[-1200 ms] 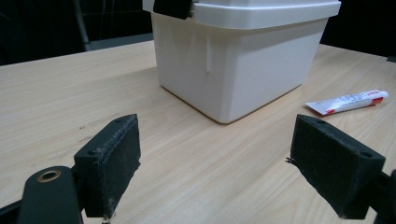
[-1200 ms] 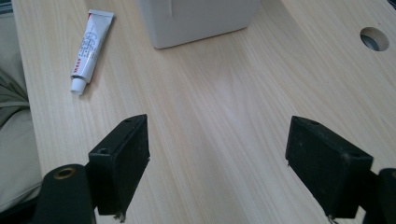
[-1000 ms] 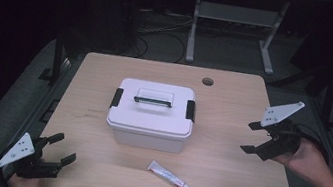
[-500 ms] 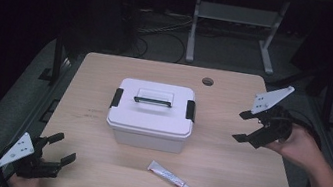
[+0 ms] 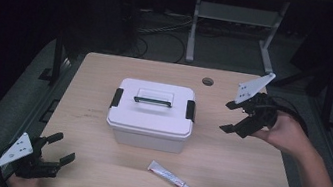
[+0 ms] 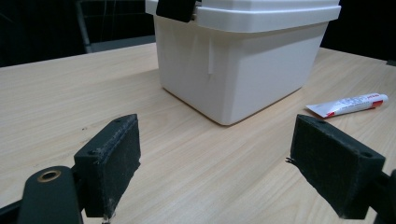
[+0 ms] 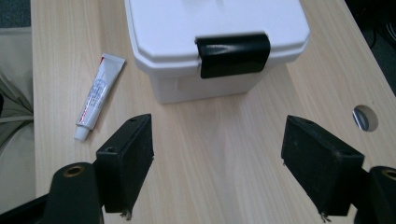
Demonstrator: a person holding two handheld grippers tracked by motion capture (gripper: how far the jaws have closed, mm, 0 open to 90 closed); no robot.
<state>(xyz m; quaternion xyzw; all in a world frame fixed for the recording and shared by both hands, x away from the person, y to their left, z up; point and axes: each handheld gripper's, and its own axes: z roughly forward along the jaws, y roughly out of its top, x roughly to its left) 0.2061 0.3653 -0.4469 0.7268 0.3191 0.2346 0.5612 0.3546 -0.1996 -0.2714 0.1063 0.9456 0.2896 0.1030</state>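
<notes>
1. High view: the white box sits mid-table with its lid on and both black latches down. The right gripper hangs just off the box's right end, jaws spread and nothing between them. The left gripper rests well off the box's front-left corner, near the table edge, jaws apart and empty too. A small tube lies in front of the box

2. Left gripper view: both black pads gape wide, the box's near corner rising beyond them and the tube off to the right of it

3. Right gripper view: jaws wide open and aimed squarely at the latch on the box's end, tube lying left of the box. The risk, as I read it: the box looks light and nothing pins it, so a push on that latch could slide it toward the left gripper or swing it onto the tube
</notes>
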